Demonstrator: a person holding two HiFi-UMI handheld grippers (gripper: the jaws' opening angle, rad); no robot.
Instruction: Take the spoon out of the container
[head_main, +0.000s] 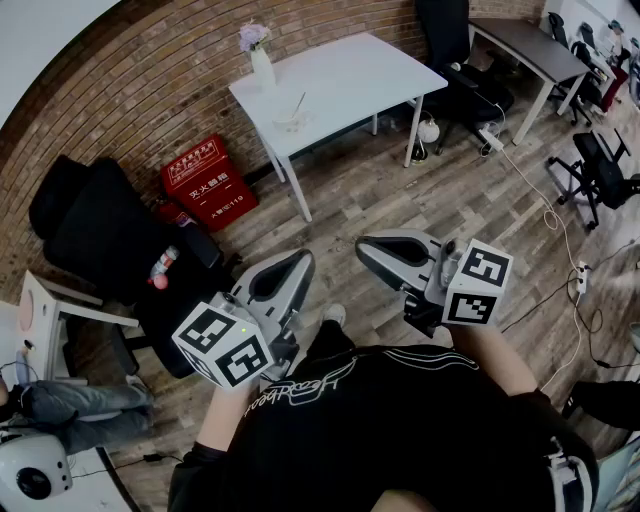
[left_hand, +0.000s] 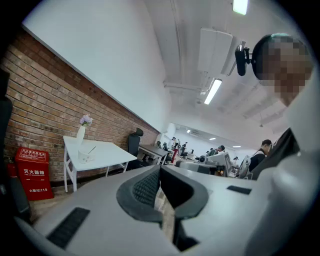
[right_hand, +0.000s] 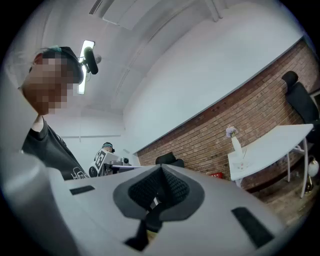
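Observation:
A small white container (head_main: 290, 122) with a spoon (head_main: 299, 104) leaning in it stands on the white table (head_main: 350, 75), beside a white vase (head_main: 261, 66) with a flower. The left gripper view shows the container (left_hand: 86, 156) and spoon (left_hand: 92, 149) far off at the left. Both grippers are held close to the person's body, well short of the table. My left gripper (head_main: 300, 262) (left_hand: 160, 168) is shut with nothing in it. My right gripper (head_main: 366, 246) (right_hand: 161, 170) is also shut and empty. In the right gripper view the table (right_hand: 272, 146) lies far to the right.
A red fire-equipment box (head_main: 208, 182) sits on the wooden floor left of the table. Black office chairs (head_main: 95, 235) stand at the left, others (head_main: 465, 70) by a grey desk (head_main: 530, 45) at the back right. Cables (head_main: 545, 215) trail across the floor. People are at the room's far end (left_hand: 220, 150).

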